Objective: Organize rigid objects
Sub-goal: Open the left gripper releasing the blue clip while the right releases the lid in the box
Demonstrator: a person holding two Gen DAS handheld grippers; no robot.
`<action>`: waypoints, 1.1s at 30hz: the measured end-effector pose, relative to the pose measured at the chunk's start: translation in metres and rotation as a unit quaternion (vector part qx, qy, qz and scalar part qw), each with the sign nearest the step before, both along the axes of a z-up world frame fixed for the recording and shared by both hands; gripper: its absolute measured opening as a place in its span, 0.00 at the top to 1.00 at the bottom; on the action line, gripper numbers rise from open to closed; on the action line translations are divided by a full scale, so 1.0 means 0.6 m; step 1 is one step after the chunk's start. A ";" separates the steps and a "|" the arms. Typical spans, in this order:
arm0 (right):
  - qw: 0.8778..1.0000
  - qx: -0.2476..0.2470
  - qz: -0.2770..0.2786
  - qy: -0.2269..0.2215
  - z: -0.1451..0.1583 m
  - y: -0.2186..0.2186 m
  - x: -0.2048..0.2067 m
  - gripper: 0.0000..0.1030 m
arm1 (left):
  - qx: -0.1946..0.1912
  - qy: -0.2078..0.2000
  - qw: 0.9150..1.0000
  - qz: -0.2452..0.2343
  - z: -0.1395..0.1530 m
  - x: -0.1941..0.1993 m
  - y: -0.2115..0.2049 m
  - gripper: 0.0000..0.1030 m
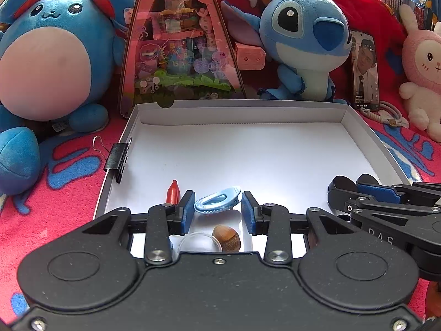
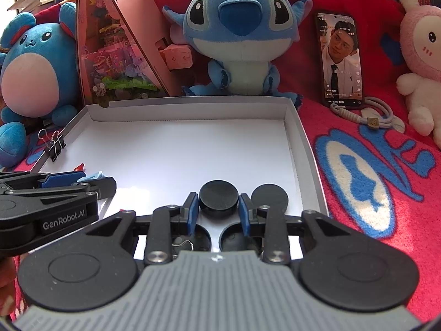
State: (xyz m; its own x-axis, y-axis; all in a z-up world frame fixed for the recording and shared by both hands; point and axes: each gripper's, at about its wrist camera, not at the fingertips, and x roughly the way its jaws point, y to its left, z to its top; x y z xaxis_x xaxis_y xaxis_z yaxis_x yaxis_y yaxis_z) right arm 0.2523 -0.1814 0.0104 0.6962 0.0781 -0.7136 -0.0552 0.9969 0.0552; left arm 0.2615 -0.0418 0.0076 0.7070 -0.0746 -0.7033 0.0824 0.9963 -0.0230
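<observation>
Between the parted jaws of the left gripper (image 1: pixel 217 207) lies a pale blue clip (image 1: pixel 217 200), untouched, inside the white tray (image 1: pixel 248 113); the right gripper (image 2: pixel 219 207) clasps a black disc (image 2: pixel 218 198). A red cone (image 1: pixel 173 192) and acorn (image 1: pixel 227 237) lie nearby, plush toys beyond.

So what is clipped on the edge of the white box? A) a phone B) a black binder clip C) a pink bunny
B: a black binder clip with wire handles sits on the left wall of the white box.
</observation>
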 end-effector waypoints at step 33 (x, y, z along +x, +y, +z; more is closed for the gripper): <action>1.000 0.009 -0.012 -0.026 0.023 -0.010 -0.014 0.39 | -0.002 -0.012 1.000 -0.001 0.028 -0.022 0.007 0.28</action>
State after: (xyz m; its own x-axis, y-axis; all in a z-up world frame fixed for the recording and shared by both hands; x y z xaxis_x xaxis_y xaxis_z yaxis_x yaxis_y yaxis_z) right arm 0.2440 -0.1874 0.0243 0.7335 0.0731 -0.6758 -0.0344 0.9969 0.0705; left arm 0.2483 -0.0374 0.0242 0.7238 -0.0781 -0.6855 0.0842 0.9961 -0.0246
